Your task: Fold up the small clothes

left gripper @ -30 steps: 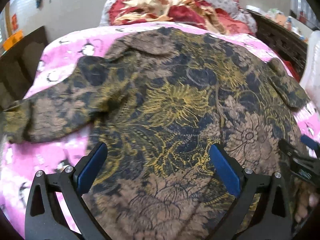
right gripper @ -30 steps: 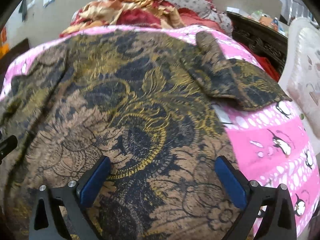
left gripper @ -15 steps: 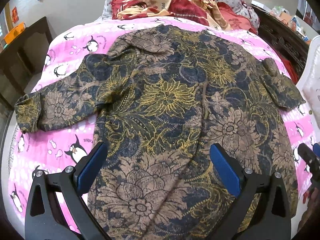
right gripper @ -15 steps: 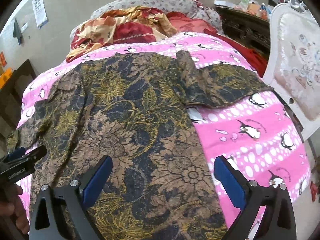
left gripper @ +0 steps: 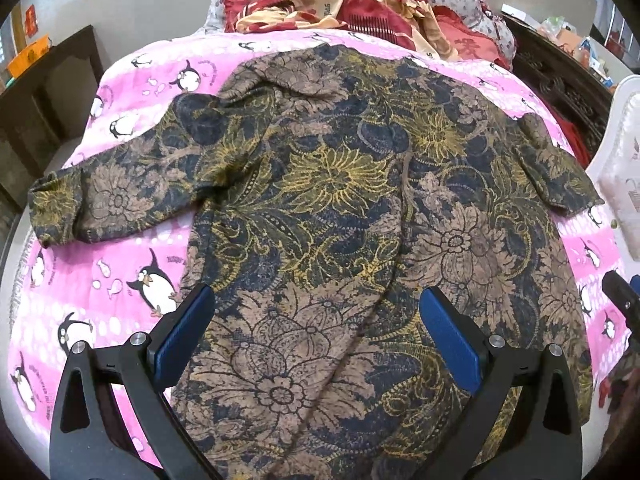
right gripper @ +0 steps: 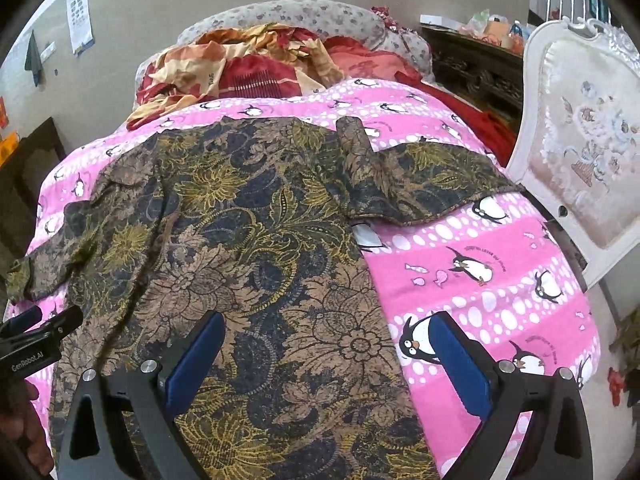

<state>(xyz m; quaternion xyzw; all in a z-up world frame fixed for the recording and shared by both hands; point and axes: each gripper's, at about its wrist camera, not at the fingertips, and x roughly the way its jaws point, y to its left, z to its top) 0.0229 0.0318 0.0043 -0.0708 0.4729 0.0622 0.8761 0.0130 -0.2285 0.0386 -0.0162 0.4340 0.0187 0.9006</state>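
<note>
A dark navy shirt printed with gold and tan flowers (left gripper: 340,208) lies spread flat, back up, on a bed covered by a pink blanket with a penguin pattern (left gripper: 132,276), its collar toward the head of the bed, where a heap of red and cream bedding (left gripper: 336,4) is piled, and its hem at the foot edge nearest the cameras. One short sleeve (left gripper: 96,204) reaches out toward the left edge of the bed; the other sleeve (right gripper: 424,184) lies toward the right edge, beside a white upholstered chair (right gripper: 580,136) standing just off that side. The left gripper (left gripper: 316,336) hangs above the lower part of the shirt with its blue-padded fingers spread wide and nothing between them; the right gripper (right gripper: 328,360) hangs over the shirt's right side seam near the hem, equally spread and empty. Judging by this, the garment is laid out and smoothed and no fold has been made, so the folding itself is about to start. The next move probably calls for each gripper to come down on a sleeve or side edge, pinch only the fabric and not the blanket beneath, and carry it inward toward the shirt's midline.
</note>
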